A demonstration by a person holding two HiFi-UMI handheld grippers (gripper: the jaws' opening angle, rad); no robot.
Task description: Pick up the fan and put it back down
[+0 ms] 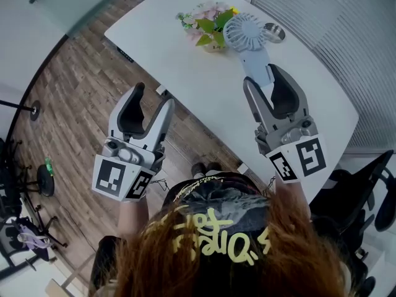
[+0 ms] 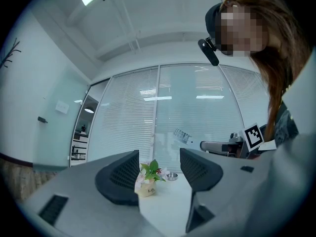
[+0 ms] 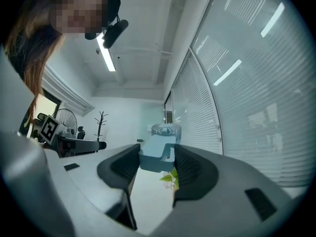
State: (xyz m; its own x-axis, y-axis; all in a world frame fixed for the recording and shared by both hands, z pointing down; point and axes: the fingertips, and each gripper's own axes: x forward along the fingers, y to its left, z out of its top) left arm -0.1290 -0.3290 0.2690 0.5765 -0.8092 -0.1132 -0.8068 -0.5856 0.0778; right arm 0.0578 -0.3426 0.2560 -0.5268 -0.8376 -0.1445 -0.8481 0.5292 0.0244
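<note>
- Your right gripper (image 1: 263, 78) is closed on the lower end of the fan (image 1: 244, 31); in the right gripper view both jaws press the sides of its pale blue base (image 3: 158, 152), with the round grille pointing away from you
- The fan looks to be off the table (image 1: 185, 73); in the right gripper view it stands out against the wall and window with the flowers (image 3: 170, 177) showing below it, so I judge you are in the carry between pick-up and put-down; the head view alone does not show how high it is
- Seen from the head view, the fan's head hangs over the far end of the worktop, between the flowers (image 1: 210, 26) and the small metal dish (image 1: 273, 32) and close to both
- Your left gripper (image 1: 153, 94) has its jaws wide apart and holds nothing; it hangs at the near left edge of the worktop, partly over the floor; in the left gripper view (image 2: 159, 157) only the distant flowers (image 2: 148, 181) show between the jaws
- The next move is the put-down; lower the fan onto a bare stretch of the worktop, towards the middle or the right edge, where nothing stands
- Keep the grille away from the leaves and the dish as you come down; they crowd the far end
- Part the jaws only once the fan bears on the table; the base is narrow and the head looks heavy for it, so it may tip if you let go early; laying it flat is the safer choice
- Keep the left gripper where it is; this step does not call for it
</note>
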